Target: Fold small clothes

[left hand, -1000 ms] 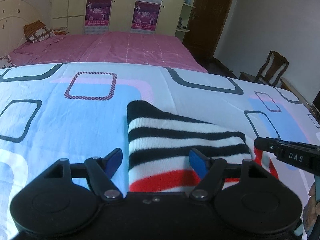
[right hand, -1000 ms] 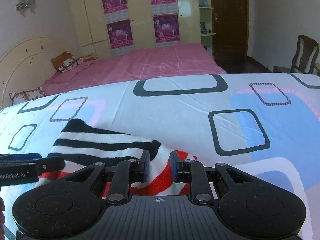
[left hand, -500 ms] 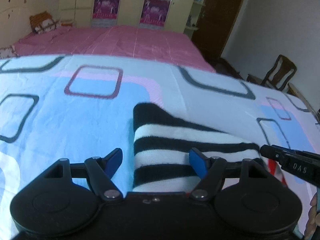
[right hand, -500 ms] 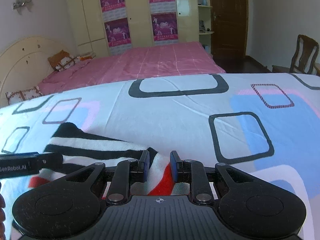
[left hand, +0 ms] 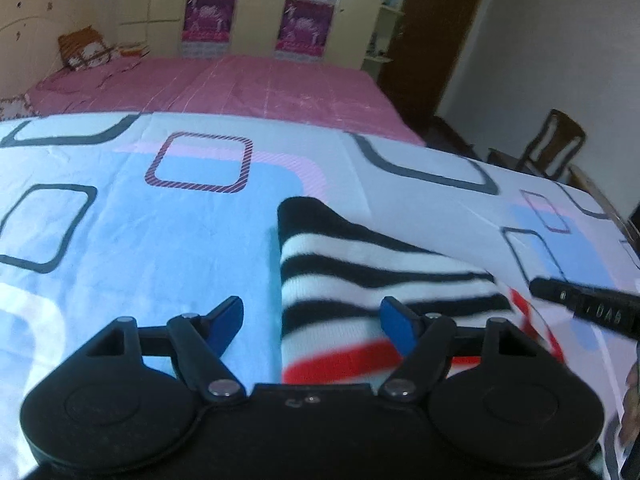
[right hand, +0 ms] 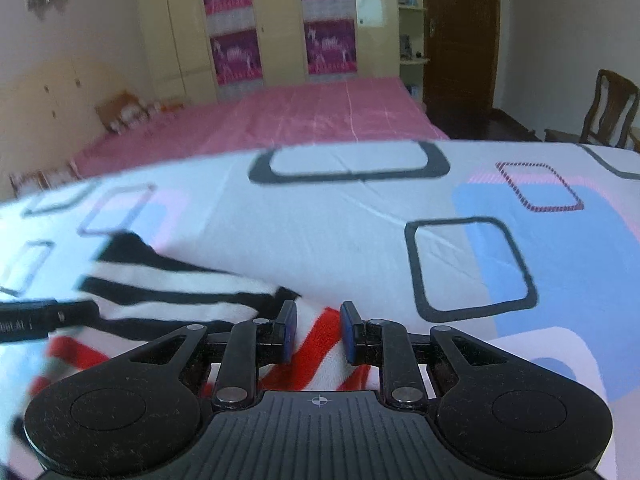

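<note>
- Left gripper (left hand: 311,322): jaws spread wide, holding nothing; the left edge of the striped garment (left hand: 360,280) lies between the blue pads.
- Right gripper (right hand: 318,330): jaws narrowed onto a red-and-white fold of the garment (right hand: 192,292), pinching it.
- Garment: folded, lying on the patterned bedsheet (left hand: 140,240); black band at the far end, red stripes at the near end; long axis runs near to far.
- Near end hidden behind both gripper bodies; right-wrist view blurred at left.
- Beyond: pink bed (right hand: 280,124), wardrobe with posters (right hand: 276,20), wooden chair (right hand: 608,108).
</note>
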### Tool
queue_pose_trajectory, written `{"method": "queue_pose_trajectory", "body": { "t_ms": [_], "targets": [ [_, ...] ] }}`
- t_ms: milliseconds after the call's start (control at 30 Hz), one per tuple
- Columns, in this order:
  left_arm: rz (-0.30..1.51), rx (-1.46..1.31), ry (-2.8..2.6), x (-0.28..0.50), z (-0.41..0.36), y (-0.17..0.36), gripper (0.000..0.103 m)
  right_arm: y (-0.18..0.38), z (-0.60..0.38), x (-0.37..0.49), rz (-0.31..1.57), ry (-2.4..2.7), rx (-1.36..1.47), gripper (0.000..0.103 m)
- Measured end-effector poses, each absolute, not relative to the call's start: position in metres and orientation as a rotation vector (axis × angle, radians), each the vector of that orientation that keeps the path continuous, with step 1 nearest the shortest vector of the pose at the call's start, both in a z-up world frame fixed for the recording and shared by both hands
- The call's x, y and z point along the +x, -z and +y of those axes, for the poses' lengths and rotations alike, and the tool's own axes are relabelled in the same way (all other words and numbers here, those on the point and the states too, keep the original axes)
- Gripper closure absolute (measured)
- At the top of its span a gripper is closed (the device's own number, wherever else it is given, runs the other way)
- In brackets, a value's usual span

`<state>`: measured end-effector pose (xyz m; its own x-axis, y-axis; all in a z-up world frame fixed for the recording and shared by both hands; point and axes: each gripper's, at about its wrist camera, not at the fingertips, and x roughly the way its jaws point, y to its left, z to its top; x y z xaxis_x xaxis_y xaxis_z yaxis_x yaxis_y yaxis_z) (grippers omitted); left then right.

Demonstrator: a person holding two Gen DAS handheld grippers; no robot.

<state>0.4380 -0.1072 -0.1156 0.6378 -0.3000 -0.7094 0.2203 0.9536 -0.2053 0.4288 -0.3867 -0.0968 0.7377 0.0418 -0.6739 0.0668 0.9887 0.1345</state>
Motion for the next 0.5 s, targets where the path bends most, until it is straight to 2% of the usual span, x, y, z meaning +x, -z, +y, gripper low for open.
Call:
{"method": "queue_pose_trajectory", "body": {
  "t_ms": [200, 333, 500],
  "targets": [
    [0.829, -0.078, 0.331, 0.387, -0.097, 0.108, 0.029, 0.072, -0.379, 0.377, 0.717, -0.033, 0.158, 0.081],
    [0.817, -0.100, 0.337, 0.360, -0.090, 0.107, 0.030, 0.076, -0.368, 0.342, 0.744, -0.058, 0.169, 0.081],
    [0.886, -0.125, 0.357, 0.337, -0.082, 0.115, 0.033, 0.085, -0.360, 0.300, 0.782, -0.052, 0.197, 0.081]
  ]
}}
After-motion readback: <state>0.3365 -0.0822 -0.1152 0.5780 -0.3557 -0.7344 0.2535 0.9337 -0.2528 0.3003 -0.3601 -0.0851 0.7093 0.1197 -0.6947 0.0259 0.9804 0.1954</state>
